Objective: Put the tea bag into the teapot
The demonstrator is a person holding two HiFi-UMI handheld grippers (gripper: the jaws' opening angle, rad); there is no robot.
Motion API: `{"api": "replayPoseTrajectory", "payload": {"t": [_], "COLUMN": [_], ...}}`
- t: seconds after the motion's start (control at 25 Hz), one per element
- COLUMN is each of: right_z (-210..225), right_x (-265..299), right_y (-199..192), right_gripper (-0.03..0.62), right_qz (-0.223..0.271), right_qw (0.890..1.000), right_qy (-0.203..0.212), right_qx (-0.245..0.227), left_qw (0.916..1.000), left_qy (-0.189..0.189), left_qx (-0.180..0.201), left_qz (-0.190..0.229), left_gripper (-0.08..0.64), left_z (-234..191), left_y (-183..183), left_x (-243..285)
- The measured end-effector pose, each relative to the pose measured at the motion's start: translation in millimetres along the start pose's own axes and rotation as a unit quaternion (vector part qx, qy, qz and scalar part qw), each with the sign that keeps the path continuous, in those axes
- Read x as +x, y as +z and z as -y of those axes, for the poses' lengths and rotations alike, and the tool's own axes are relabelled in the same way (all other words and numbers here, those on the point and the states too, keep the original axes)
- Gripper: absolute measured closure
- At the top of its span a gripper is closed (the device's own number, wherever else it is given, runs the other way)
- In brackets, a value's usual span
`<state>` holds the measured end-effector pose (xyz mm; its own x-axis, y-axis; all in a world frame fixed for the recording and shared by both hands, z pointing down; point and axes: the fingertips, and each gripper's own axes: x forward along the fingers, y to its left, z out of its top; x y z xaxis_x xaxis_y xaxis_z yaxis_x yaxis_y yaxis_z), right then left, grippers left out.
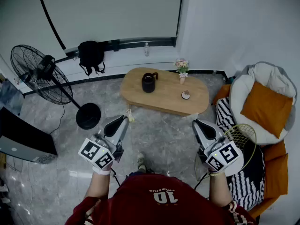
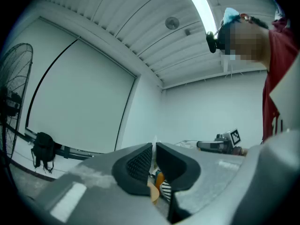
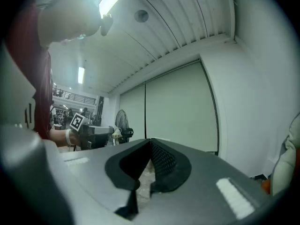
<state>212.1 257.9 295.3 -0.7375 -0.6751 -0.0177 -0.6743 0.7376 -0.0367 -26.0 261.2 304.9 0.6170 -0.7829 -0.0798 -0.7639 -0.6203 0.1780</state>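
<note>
A black teapot (image 1: 149, 82) stands on the left part of an oval wooden table (image 1: 164, 100), well ahead of both grippers. My left gripper (image 1: 123, 120) is held above the floor short of the table, shut on a small pale tea bag (image 1: 128, 117). In the left gripper view a thin white edge of the tea bag (image 2: 154, 143) shows between the nearly closed pads. The right gripper view shows the tea bag (image 3: 115, 134) at the left gripper's tip. My right gripper (image 1: 197, 123) is held level to the right, shut with nothing in it (image 3: 150, 143).
On the table also stand a small flower vase (image 1: 182, 71) and a little cup (image 1: 186, 95). A standing fan (image 1: 42, 74) and a black bag (image 1: 91, 55) are at the left. A white beanbag chair (image 1: 262, 97) with an orange cushion is at the right.
</note>
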Motion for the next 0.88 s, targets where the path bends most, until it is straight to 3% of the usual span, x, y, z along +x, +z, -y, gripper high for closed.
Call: {"api": "replayPoseTrajectory", "payload": {"t": [0.88], "right_z": [-3], "right_x": [11], "right_y": [-6], "right_gripper": [0.591], "right_qz": [-0.003], "right_qw": [1.000], "right_qy": [0.007], "right_qx": [0.008], "left_qw": [0.9999], "left_qy": [0.003], "left_qx": [-0.010], "left_qz": [0.000], "left_gripper": [0.532], "left_z": [-6], "left_y": [-7], "left_x": [-6]}}
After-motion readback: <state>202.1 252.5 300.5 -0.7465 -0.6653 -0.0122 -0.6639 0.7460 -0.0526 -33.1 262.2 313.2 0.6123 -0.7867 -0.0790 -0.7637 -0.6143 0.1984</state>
